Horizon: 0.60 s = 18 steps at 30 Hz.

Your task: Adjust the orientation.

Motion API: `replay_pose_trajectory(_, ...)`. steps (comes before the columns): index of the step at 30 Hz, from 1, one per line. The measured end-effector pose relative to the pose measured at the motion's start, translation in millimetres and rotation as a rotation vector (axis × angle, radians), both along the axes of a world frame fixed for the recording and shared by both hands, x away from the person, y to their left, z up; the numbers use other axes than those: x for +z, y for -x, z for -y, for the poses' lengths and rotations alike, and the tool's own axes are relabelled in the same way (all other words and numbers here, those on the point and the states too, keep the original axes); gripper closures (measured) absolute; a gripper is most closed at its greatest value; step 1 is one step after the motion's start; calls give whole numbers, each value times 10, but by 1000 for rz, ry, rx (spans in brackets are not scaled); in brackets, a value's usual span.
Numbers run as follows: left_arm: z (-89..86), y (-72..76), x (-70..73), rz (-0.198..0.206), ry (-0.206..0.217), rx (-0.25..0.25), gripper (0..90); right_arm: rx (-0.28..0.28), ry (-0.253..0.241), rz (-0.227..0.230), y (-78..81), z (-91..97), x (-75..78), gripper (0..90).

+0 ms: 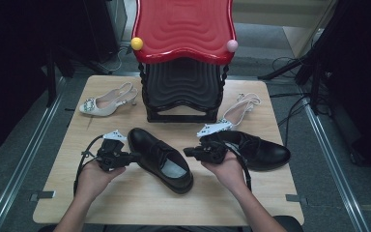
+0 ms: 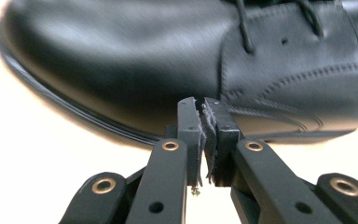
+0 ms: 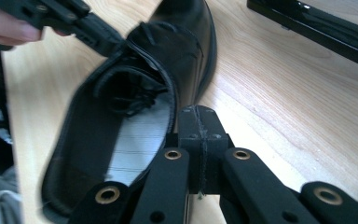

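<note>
A black lace-up shoe [image 1: 166,162] lies in the middle of the wooden table [image 1: 125,203], toe pointing to the back left. My left gripper [image 1: 136,156] is shut, and its tips [image 2: 204,101] sit right at the shoe's [image 2: 121,60] outer side by the sole. Frayed pad material shows between its jaws. My right gripper [image 1: 186,152] is also shut and empty. In the right gripper view its tips [image 3: 198,111] stand beside the shoe's [image 3: 182,51] collar, next to the grey insole. The left gripper [image 3: 114,44] shows there against the far side of the shoe.
A second black shoe [image 1: 265,150] lies under my right hand at the right. Two white slingback heels [image 1: 107,100] [image 1: 241,108] rest at the back corners. A red stool [image 1: 183,29] stacked on a black one [image 1: 182,92] stands at the back centre.
</note>
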State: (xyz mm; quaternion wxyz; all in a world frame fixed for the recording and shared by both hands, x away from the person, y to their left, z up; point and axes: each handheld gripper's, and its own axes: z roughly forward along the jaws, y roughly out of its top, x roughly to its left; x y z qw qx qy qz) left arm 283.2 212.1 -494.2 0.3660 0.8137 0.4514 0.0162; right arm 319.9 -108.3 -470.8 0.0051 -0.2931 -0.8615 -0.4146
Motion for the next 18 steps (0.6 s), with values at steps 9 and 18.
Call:
replay_pose_trajectory(9, 83, 24, -90, -10, 1, 10, 870, 29, 43, -16, -31, -158, -95, 900)
replay_pose_trajectory(18, 161, -26, -123, 0, 2, 15, 886, 27, 41, -31, -1, -162, -98, 900)
